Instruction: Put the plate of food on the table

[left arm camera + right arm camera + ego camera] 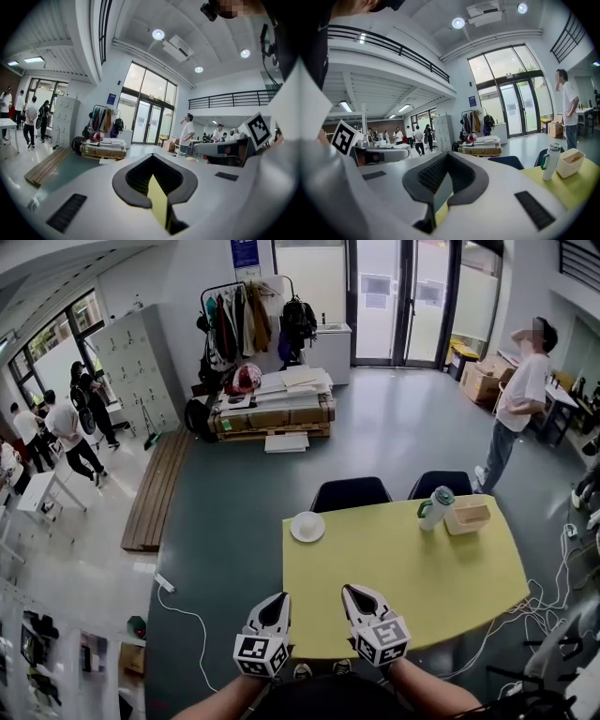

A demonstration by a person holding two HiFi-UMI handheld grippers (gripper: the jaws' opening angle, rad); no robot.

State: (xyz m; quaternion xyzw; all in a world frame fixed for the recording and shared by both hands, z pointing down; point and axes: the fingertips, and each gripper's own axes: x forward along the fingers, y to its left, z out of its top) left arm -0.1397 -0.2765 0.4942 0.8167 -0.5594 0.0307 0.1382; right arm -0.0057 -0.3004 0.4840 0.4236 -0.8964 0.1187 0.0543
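Observation:
A small white plate point(307, 526) sits on the far left corner of the yellow table point(412, 587); what lies on it is too small to tell. My left gripper point(278, 599) and right gripper point(352, 592) hover side by side over the table's near edge, well short of the plate. Both are shut with nothing between the jaws. In the left gripper view the gripper point(153, 157) points out over the room, and a sliver of yellow table shows through the jaws' hollow. The right gripper point(448, 155) looks the same in its own view. Neither gripper view shows the plate.
A white bottle with a green cap point(436, 507) point(549, 161) and a beige box point(468, 517) point(570, 162) stand at the table's far right. Two dark chairs point(350, 493) are tucked behind the table. A person point(517, 399) stands beyond it, and cables point(553, 601) lie on the floor to the right.

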